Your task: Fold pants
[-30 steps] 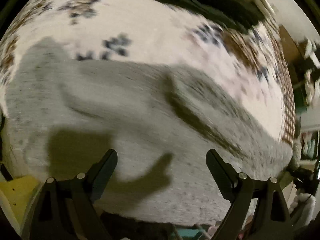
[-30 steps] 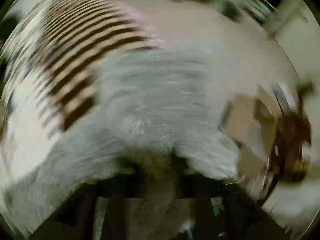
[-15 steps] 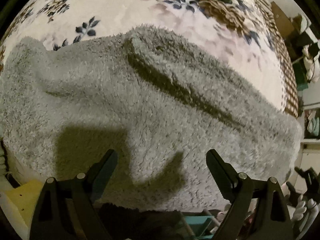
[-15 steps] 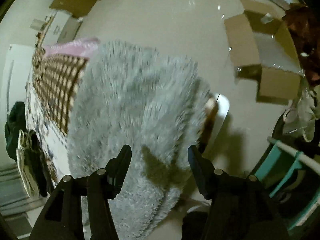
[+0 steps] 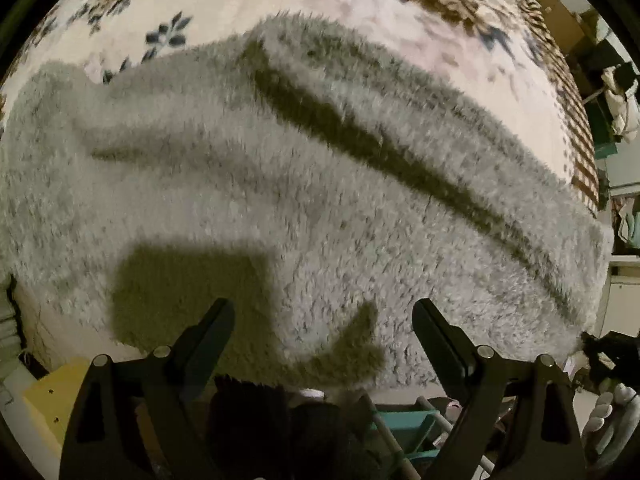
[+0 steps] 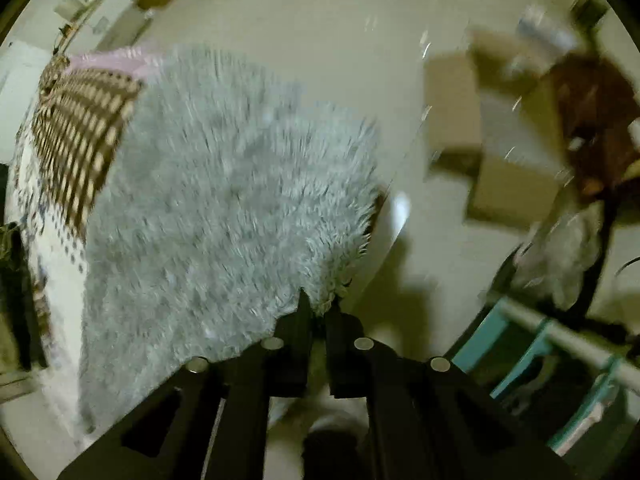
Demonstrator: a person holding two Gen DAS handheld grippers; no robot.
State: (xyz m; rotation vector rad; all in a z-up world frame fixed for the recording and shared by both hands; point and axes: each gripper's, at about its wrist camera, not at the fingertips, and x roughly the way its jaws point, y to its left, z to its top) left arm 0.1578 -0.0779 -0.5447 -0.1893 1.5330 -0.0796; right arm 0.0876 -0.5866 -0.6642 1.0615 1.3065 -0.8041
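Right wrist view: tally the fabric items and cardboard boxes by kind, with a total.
Grey fluffy pants: 1
Floral blanket with checked border: 1
Cardboard boxes: 1 clear on the floor; blur hides any others
Total: 3

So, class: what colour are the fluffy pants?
Light grey pants, clearest in the left wrist view.

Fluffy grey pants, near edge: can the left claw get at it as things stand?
Probably yes. The left claw is open, and the near edge of the fluffy grey pants lies right ahead, with nothing between.
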